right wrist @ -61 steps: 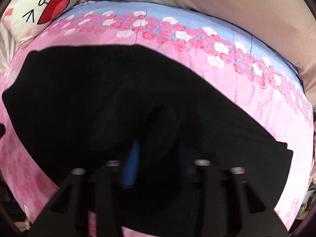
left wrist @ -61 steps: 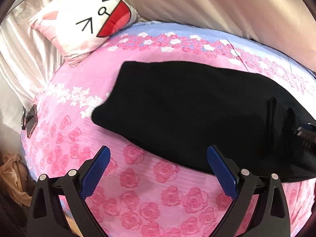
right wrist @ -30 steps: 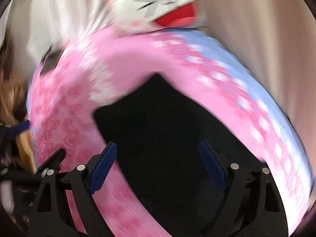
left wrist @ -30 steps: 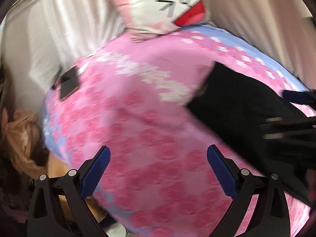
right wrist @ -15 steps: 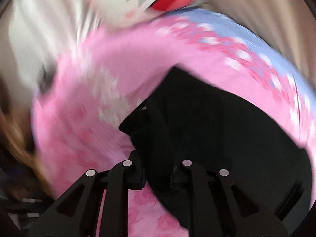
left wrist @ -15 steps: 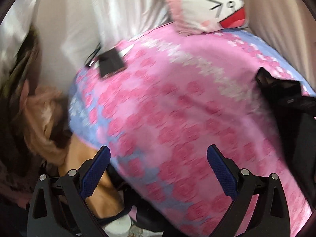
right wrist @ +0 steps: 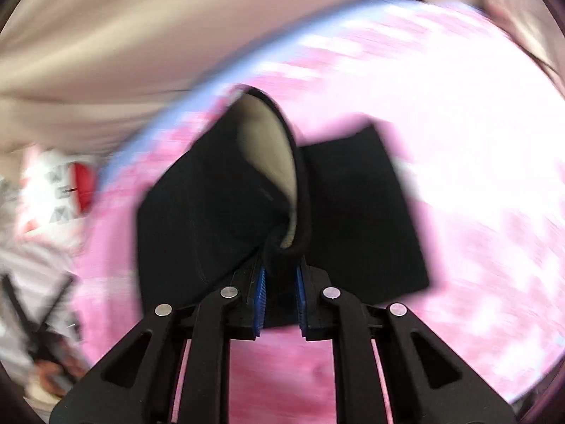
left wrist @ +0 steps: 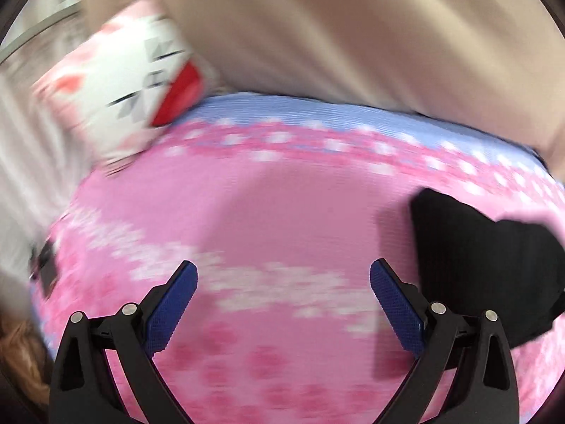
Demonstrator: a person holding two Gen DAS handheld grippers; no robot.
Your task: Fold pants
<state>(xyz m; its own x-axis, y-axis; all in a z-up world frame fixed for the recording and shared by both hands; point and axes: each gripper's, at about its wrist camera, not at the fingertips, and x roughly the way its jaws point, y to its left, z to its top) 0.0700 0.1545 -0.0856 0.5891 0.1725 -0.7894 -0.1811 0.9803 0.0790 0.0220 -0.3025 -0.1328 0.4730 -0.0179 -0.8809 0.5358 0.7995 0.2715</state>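
Right, the right claw [right wrist: 280, 296] is clamped on a bunched edge of the soft black pants [right wrist: 219, 205], lifting them off the pink rose-print bed cover [right wrist: 476, 141] at frame centre. Left claw [left wrist: 282, 304] hangs wide apart, empty, pants at its right edge. Risk: that thin pinch slips and the fold collapses.

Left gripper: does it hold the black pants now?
No, the left gripper is open over the pink bedspread, the black pants beside it.

home bedroom, pink floral bedspread [left wrist: 282, 212], cartoon-face pillow [left wrist: 130, 84], beige curtain [left wrist: 353, 35]
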